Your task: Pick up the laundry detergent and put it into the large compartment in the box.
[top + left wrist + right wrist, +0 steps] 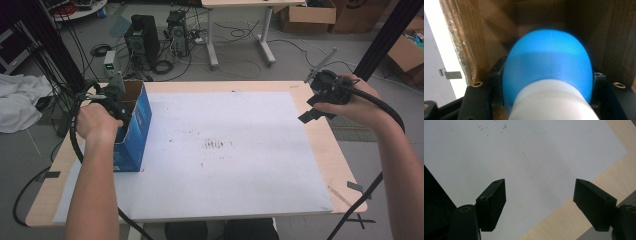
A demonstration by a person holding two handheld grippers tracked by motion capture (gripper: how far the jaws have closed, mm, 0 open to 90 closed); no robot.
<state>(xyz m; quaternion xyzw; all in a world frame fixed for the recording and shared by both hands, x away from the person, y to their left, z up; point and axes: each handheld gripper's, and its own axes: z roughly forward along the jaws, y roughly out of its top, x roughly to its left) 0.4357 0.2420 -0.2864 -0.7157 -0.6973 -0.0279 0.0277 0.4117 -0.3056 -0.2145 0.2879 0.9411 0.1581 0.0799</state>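
Observation:
An open blue cardboard box (136,122) stands at the left edge of the white mat (225,150). My left gripper (116,96) reaches down into it. In the left gripper view, a blue rounded object (547,67) with a white end (551,102) sits between the black jaws, which press on its two sides, with the brown inner walls of the box (486,37) around it. My right gripper (311,107) hangs open over the right edge of the table. In the right gripper view, its jaws (540,200) stand wide apart above the mat (524,157) with nothing between them.
The wooden table (332,150) shows bare strips around the mat. Beyond it on the floor stand computer towers (142,37), cables, a second table (260,30) and cardboard boxes (307,17). A white cloth (20,102) lies at the far left. Black frame posts rise on both sides.

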